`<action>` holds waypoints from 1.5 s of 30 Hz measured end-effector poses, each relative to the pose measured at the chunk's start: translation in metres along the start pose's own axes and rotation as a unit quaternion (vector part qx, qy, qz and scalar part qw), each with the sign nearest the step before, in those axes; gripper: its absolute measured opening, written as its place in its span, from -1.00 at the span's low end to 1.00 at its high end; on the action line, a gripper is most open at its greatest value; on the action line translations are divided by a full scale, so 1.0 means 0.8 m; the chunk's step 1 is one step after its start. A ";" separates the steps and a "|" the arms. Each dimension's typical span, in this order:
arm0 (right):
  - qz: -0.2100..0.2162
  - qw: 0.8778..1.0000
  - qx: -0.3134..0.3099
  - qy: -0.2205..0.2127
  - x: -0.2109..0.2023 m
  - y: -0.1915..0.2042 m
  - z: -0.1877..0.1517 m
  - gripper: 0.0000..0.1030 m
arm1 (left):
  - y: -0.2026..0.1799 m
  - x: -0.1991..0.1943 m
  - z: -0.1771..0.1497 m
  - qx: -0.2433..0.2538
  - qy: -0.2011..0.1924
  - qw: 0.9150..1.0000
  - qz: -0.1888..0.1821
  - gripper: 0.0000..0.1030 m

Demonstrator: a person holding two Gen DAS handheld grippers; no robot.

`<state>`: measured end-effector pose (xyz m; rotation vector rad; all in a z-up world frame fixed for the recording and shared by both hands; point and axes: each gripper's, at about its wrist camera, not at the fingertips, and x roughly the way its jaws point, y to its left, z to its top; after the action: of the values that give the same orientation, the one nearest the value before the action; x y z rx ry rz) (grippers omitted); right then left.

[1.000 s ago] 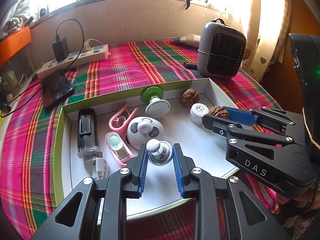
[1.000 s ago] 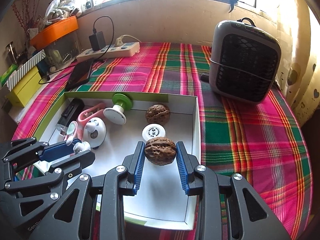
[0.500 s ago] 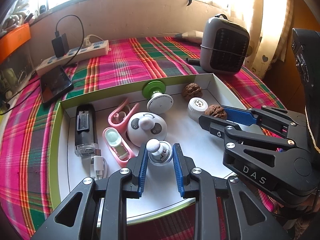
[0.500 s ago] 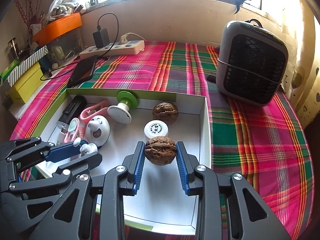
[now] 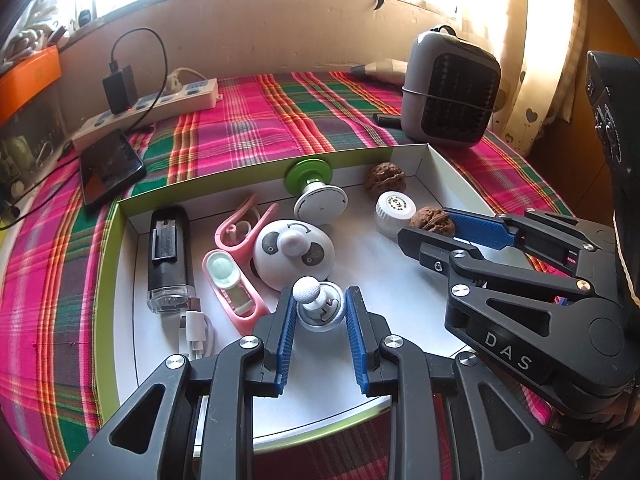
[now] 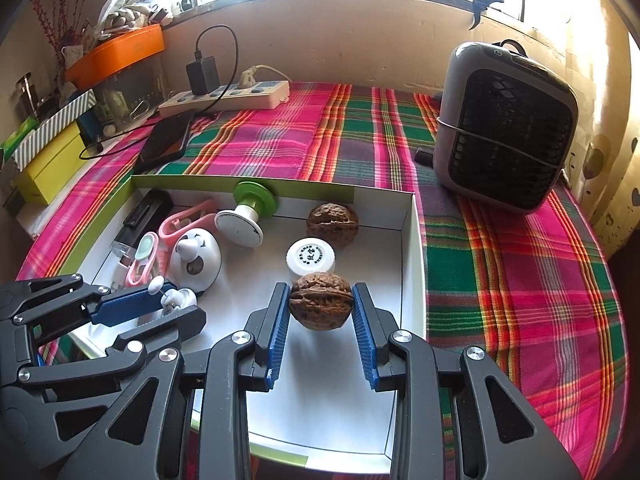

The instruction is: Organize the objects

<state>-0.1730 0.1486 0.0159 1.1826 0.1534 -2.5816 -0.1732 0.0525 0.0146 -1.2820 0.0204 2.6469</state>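
Note:
A white box with green rim (image 5: 105,280) (image 6: 412,264) lies on the plaid cloth. My left gripper (image 5: 320,312) is shut on a small white knob toy (image 5: 318,306) above the box's front part; it also shows in the right wrist view (image 6: 172,300). My right gripper (image 6: 321,306) is shut on a brown walnut (image 6: 321,306) above the box's right side; the walnut also shows in the left wrist view (image 5: 433,220). Inside the box lie a second walnut (image 6: 332,220), a white cap (image 6: 311,257), a panda-face dome (image 5: 294,252), a green-and-white spool (image 5: 316,196), pink clips (image 5: 236,264) and a black device (image 5: 168,252).
A grey heater (image 6: 508,128) stands behind the box at the right. A power strip with charger (image 6: 224,96) and a dark phone (image 6: 164,142) lie at the back left. Boxes and an orange tray (image 6: 116,52) sit at the far left.
Both grippers have kept their hold and lifted and drawn back slightly. The box's contents have not moved.

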 end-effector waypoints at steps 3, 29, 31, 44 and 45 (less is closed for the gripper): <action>0.001 1.000 0.000 -0.001 0.000 0.001 -0.001 -0.36 | 0.000 0.000 0.000 -0.001 0.000 1.000 0.000 -0.55; -0.006 1.000 0.011 -0.016 -0.012 -0.001 -0.001 -0.14 | 0.002 -0.007 -0.003 -0.011 -0.003 1.000 0.012 -0.47; -0.005 1.000 0.014 -0.017 -0.015 -0.001 -0.002 -0.13 | 0.001 -0.012 -0.005 -0.012 -0.005 1.000 0.013 -0.46; -0.004 0.999 0.024 -0.034 -0.057 0.011 -0.022 -0.13 | -0.001 -0.059 -0.026 -0.023 -0.031 0.999 0.022 -0.46; -0.004 0.999 0.026 -0.035 -0.061 0.012 -0.025 -0.13 | -0.002 -0.062 -0.029 -0.022 -0.032 0.999 0.024 -0.46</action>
<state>-0.1254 0.1546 0.0399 1.1103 0.0774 -2.6437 -0.1250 0.0433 0.0391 -1.2254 -0.0173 2.7418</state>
